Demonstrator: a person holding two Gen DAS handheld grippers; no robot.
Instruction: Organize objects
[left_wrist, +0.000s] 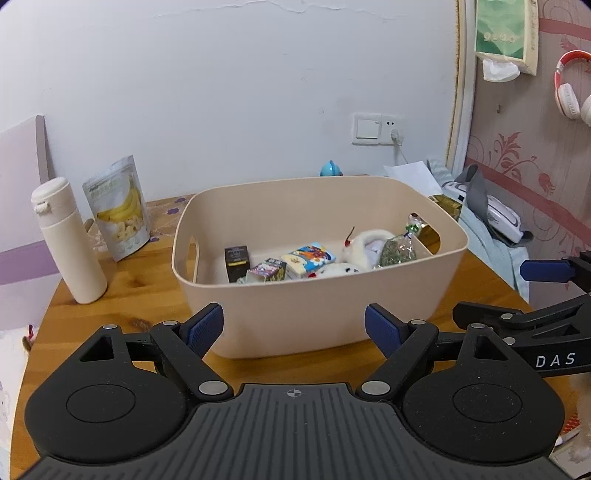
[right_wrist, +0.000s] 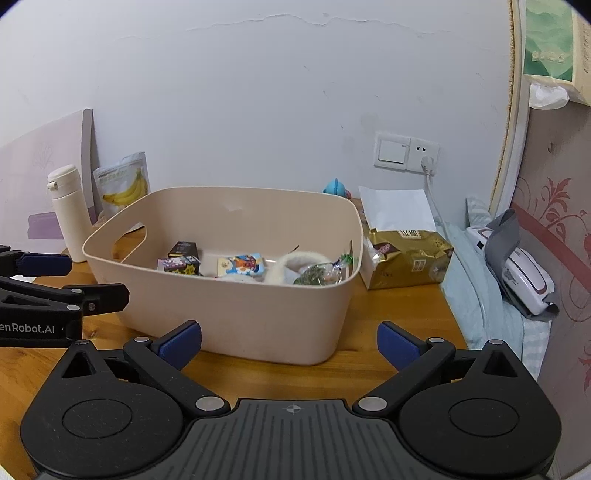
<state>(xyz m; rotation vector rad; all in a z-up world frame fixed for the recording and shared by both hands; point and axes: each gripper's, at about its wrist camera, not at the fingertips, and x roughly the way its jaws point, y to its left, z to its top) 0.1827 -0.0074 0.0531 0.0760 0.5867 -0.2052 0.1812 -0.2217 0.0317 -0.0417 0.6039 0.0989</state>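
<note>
A: Left tool (left_wrist: 294, 326) — blue pads spread wide, nothing between them. It hangs over the near edge of the wooden tabletop (left_wrist: 122, 299), pointed at the near wall of the beige bin (left_wrist: 295, 295), not touching it.

B: Right tool (right_wrist: 289, 345)?

A: Same reading: pads wide apart, empty, just short of the bin's near wall. The two tools sit side by side; each shows at the edge of the other's view.

B: Bin position?

A: Centre of the tabletop, upright, cut-out handles in its left and right walls.

B: Contents?

A: From left to right: small black box (left_wrist: 237, 263), printed carton (left_wrist: 266, 270), colourful snack packet (left_wrist: 308, 257), white plush toy (left_wrist: 365, 249), clear bag of green bits (left_wrist: 399, 247) leaning at the right wall. All on the bin floor, crowded together.

B: Outside the bin?

A: Far left: white bottle (left_wrist: 68, 240), upright, with a banana-chip pouch (left_wrist: 120, 210) standing just beside it. Right of the bin: gold packet (right_wrist: 408, 258) close against the wall, white paper (right_wrist: 397, 210) behind it. Small blue toy (left_wrist: 330, 169) at the far edge, partly hidden behind the bin's rim.
</note>
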